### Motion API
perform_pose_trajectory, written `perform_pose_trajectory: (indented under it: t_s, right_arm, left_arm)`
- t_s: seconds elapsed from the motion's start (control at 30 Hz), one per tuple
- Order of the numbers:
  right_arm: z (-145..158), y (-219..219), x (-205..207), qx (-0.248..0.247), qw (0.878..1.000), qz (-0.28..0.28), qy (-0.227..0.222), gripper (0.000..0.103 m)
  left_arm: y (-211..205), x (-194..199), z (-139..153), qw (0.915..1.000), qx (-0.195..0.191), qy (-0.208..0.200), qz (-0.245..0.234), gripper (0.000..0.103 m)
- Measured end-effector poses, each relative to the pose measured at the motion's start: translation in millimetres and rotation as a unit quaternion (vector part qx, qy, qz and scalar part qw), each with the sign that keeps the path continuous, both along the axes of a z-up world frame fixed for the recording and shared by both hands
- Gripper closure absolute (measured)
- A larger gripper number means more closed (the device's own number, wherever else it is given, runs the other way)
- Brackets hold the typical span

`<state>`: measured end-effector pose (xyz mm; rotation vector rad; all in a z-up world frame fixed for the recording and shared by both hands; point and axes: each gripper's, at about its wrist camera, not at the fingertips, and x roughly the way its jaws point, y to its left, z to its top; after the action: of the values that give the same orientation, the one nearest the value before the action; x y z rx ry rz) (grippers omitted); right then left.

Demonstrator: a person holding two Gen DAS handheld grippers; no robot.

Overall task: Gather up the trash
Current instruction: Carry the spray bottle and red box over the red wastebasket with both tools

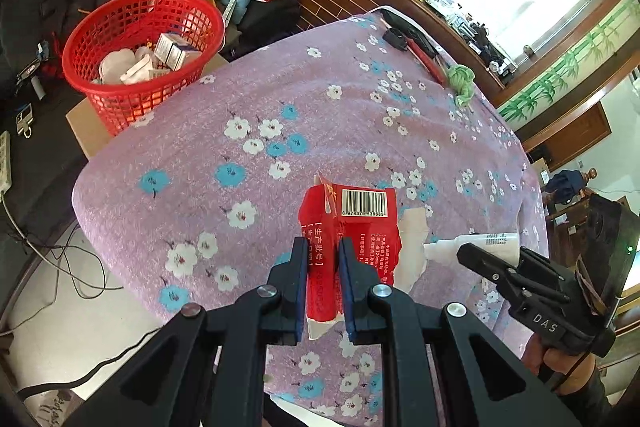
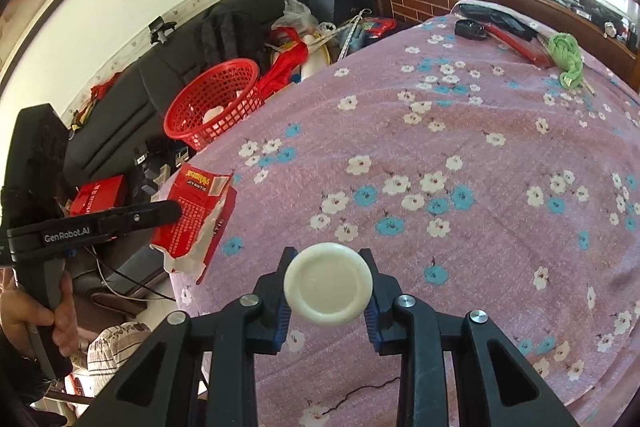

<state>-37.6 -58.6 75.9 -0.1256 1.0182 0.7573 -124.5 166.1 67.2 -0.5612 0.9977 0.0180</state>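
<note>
The left tool (image 1: pixel 323 255) clamps a torn red carton (image 1: pixel 348 227); the right tool (image 2: pixel 328 267) grips a white bottle (image 2: pixel 328 285). A red basket (image 1: pixel 140 55) waits at ten o'clock beyond the floral tabletop (image 1: pixel 320 131).

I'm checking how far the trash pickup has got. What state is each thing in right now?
Left gripper: jaws shut on the red carton.
Red carton: torn, crumpled, lifted off the bedspread.
Right gripper: jaws shut on the white bottle.
White bottle: held, round end toward the camera.
Red basket: upright beside the bed, already holding boxes and white scraps.
Bedspread: spread flat.
</note>
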Motion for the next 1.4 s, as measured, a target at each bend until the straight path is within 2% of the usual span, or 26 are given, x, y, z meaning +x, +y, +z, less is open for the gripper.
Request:
perform_pose_trajectory:
  t_s: [0.37,0.87,1.4]
  right_arm:
    - [10,27,17,0.008,1.000,-0.015,0.000,0.071]
    - [10,98,21,0.016,1.000,0.024,0.001,0.071]
    - [14,139,29,0.024,0.998,0.050,-0.001,0.071]
  left_arm:
    - [30,8,5,1.0000,0.001,-0.007,-0.007,0.088]
    - [86,6,16,0.9995,0.022,-0.011,0.018,0.088]
    - [116,9,29,0.9983,0.050,-0.012,0.027,0.088]
